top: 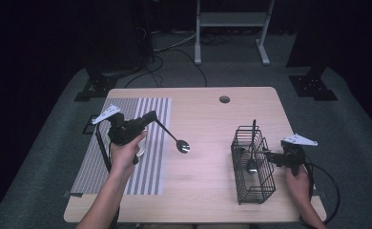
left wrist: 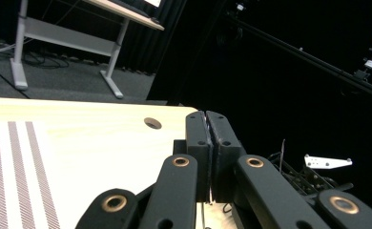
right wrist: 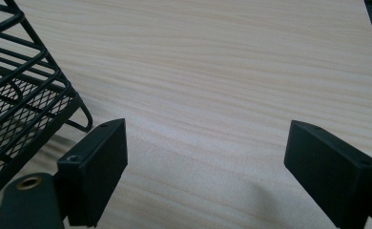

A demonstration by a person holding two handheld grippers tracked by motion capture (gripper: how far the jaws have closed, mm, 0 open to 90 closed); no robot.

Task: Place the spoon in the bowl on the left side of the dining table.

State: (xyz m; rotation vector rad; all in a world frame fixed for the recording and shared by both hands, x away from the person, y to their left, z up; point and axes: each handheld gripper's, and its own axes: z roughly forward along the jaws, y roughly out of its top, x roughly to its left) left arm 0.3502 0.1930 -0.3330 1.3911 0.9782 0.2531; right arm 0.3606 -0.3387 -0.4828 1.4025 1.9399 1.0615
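Carrying spoon (top: 176, 139) toward basket (top: 252, 164): left gripper (top: 151, 116) clamped on its handle, bowl left of basket, above table (top: 203, 186). Right gripper (right wrist: 205, 171) agape beside basket. Next: likely lowering spoon inside.

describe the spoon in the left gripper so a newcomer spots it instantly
Start at the striped mat on the table's left half. Above its right edge, the left hand-held gripper pinches a thin dark handle, and the spoon slants down rightward. Unlike the utensils in the wire basket, it hangs over bare wood.
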